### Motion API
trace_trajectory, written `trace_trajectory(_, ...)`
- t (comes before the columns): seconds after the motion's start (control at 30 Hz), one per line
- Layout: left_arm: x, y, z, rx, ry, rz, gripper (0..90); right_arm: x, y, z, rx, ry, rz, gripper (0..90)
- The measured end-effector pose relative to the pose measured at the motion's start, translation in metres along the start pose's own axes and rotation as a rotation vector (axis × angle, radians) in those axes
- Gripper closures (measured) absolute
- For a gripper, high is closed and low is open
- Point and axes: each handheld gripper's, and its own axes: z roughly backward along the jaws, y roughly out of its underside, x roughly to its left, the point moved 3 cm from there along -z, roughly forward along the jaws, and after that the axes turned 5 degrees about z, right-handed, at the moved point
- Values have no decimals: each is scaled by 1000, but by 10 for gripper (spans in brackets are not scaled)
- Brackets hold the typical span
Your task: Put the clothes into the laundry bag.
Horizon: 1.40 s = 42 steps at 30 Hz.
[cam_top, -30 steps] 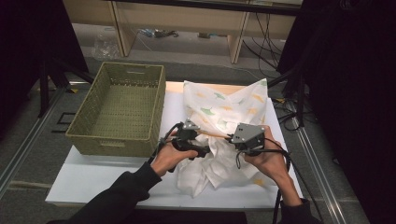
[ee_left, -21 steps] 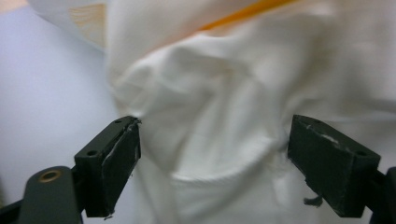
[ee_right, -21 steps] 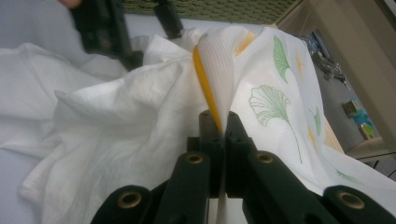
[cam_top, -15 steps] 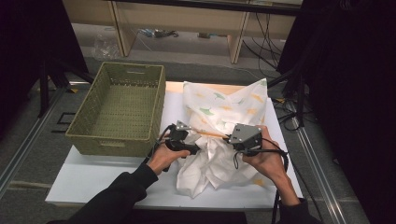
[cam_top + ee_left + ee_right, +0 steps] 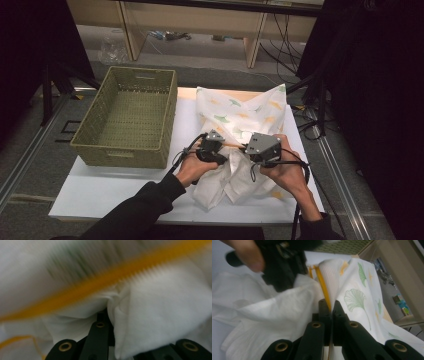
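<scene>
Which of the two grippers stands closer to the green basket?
The left gripper: it grips the white cloth on the side facing the green basket, while the right gripper holds it farther away.

Both forearms are reaching in from the near edge, dark sleeves showing. The left claw [image 5: 214,146] is sitting close beside the right claw [image 5: 261,147], almost level with it. The left jaws have just been closing and are now pinched on white fabric. The right jaws are clamping tight together on a fold.

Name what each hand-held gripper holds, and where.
Both grip the white leaf-print cloth: right hand-held gripper on its orange-trimmed edge, left hand-held gripper on a bunched fold.
</scene>
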Motion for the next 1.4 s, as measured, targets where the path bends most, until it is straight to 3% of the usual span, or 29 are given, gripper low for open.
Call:
trace_trajectory(0.1, 11, -7, -10, -14, -47, 15, 860, -1, -5, 11, -10, 9, 4, 898)
trace_trajectory(0.17, 17, -3, -17, 15, -40, 39, 829, -1, -4, 12, -6, 4, 1, 898)
trace_trajectory(0.23, 20, 3, -17, 46, -20, 35, 746, -1, -1, 10, 0, -4, -7, 899)
trace_trajectory(0.3, 18, 9, -6, 67, -26, 11, 605, 1, 3, 5, 10, -12, -12, 898)
trace_trajectory(0.37, 15, 15, 11, 105, -34, -52, 446, 2, 5, 1, 19, -20, -19, 898)
trace_trajectory(0.4, 14, 18, 21, 125, -28, -75, 333, 0, 6, -2, 12, -24, 3, 898)
trace_trajectory(0.43, 10, 21, 30, 113, -11, -61, 333, 0, 6, -2, 12, -24, 3, 898)
trace_trajectory(0.47, 7, 25, 38, 119, 8, -72, 290, 0, 6, -3, 21, -22, -12, 899)
trace_trajectory(0.53, 1, 33, 50, 131, 13, -95, 200, 1, 6, -4, 19, -24, -13, 898)
trace_trajectory(0.6, -4, 41, 52, 159, 19, -80, 150, 1, 6, -4, 20, -24, -16, 898)
trace_trajectory(0.67, -13, 48, 46, 180, 41, -82, 154, 3, 4, -5, 16, -27, -38, 898)
trace_trajectory(0.7, -16, 49, 41, 185, 64, -92, 153, 1, 3, -6, 11, -28, -8, 898)
trace_trajectory(0.77, -21, 52, 29, 184, 79, -79, 153, 4, 3, -6, 14, -32, -37, 898)
trace_trajectory(0.83, -23, 53, 18, 198, 49, -102, 153, 4, 4, -6, 14, -34, -42, 898)
trace_trajectory(0.9, -19, 51, 8, 182, 5, -123, 159, 4, 5, -6, 13, -37, -47, 898)
trace_trajectory(0.93, -16, 48, 4, 173, -1, -121, 250, 4, 5, -6, 14, -37, -44, 898)
trace_trajectory(0.97, -12, 43, 1, 141, 10, -122, 504, 4, 6, -7, 15, -38, -44, 898)
trace_trajectory(1.0, -9, 39, 0, 133, 25, -96, 606, 4, 6, -7, 15, -40, -44, 898)
trace_trajectory(1.03, -10, 34, -2, 91, 45, -25, 691, 4, 6, -7, 15, -38, -45, 898)
trace_trajectory(1.07, -9, 29, -1, 82, 50, -16, 740, 4, 6, -7, 13, -35, -47, 898)
trace_trajectory(1.1, -9, 24, 0, 57, 40, -15, 778, 3, 6, -6, 3, -40, -32, 898)
trace_trajectory(1.13, -9, 18, 0, 38, 36, -11, 797, 3, 6, -4, 4, -34, -53, 898)
trace_trajectory(1.2, -10, 6, 3, 0, 50, 24, 814, 1, 4, 1, -15, -31, -51, 898)
trace_trajectory(1.33, -10, -16, 10, -46, 38, 30, 820, 0, -3, 18, -40, -27, -43, 899)
trace_trajectory(1.4, -4, -18, 4, -60, 21, 52, 819, -1, -8, 26, -70, -24, -18, 900)
